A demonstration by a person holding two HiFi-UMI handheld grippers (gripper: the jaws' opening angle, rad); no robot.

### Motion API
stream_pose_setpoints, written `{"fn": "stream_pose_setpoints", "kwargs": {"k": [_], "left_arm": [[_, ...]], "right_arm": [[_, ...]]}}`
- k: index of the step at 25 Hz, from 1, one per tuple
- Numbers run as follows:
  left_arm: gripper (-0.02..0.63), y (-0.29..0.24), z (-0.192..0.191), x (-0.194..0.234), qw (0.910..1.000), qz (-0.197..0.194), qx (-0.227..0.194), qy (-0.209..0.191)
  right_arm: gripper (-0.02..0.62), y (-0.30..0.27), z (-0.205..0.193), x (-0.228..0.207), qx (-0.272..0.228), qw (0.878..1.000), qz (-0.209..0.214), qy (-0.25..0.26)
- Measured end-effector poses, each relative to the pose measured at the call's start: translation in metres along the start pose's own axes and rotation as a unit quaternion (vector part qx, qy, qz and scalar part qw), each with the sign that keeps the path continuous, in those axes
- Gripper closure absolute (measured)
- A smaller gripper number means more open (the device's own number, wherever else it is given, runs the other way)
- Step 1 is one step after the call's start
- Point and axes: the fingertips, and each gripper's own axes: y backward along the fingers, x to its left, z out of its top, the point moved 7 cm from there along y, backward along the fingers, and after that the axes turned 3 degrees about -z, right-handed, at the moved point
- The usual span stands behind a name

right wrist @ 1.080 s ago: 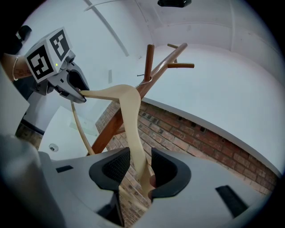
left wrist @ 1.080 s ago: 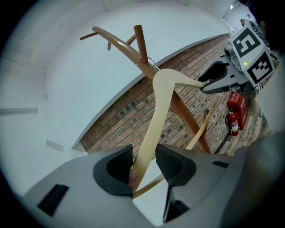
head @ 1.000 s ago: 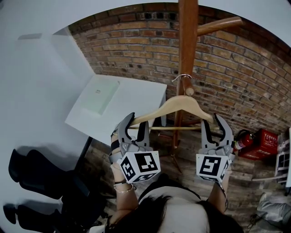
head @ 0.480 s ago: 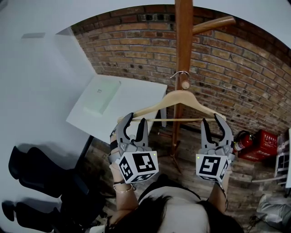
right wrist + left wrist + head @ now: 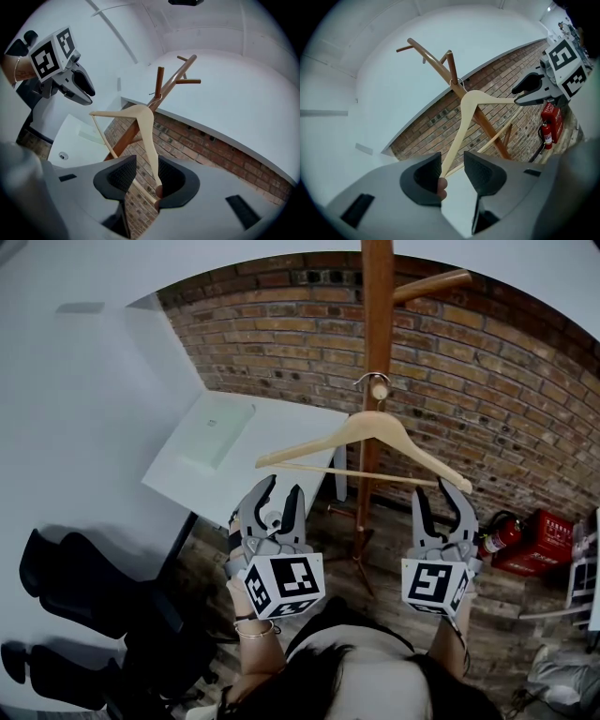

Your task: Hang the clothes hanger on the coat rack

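The pale wooden hanger (image 5: 366, 439) hangs by its metal hook (image 5: 371, 380) over a short peg of the wooden coat rack (image 5: 377, 296). It tilts, with its left end higher. My left gripper (image 5: 276, 497) is open just below the hanger's left end and apart from it. In the left gripper view the hanger (image 5: 477, 101) runs down into the gap between the jaws of that gripper (image 5: 452, 171). My right gripper (image 5: 441, 499) is open, and the hanger's right end lies by its outer fingertip. In the right gripper view the hanger (image 5: 140, 115) ends against one pad of the right gripper (image 5: 146, 173).
A brick wall (image 5: 281, 334) stands behind the rack. A white table (image 5: 281, 437) is at the left, with black chairs (image 5: 84, 615) below it. A red fire extinguisher (image 5: 497, 531) and a red box (image 5: 553, 535) sit on the wooden floor at the right.
The hanger has risen and its hook now sits over the peg. Both grippers have let go of its ends and dropped slightly below it.
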Motion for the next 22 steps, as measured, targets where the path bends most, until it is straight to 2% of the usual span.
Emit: {"fn": "stream_pose_setpoints", "kwargs": {"k": [9,15,22], "left_arm": [[0.453,0.027,0.002,-0.015,0.9987,-0.016,-0.007,0.049],[0.488,0.045,0.002,-0.027,0.9957,-0.016,-0.013,0.090],[0.500,0.066,0.002,-0.040,0.9935,-0.007,-0.012,0.113]], "right_arm": [[0.440,0.022,-0.001,0.000,-0.010,1.000,0.022,-0.017],[0.460,0.036,-0.004,-0.003,-0.027,0.998,0.033,-0.038],[0.474,0.051,-0.005,0.000,-0.045,0.996,0.053,-0.065]]}}
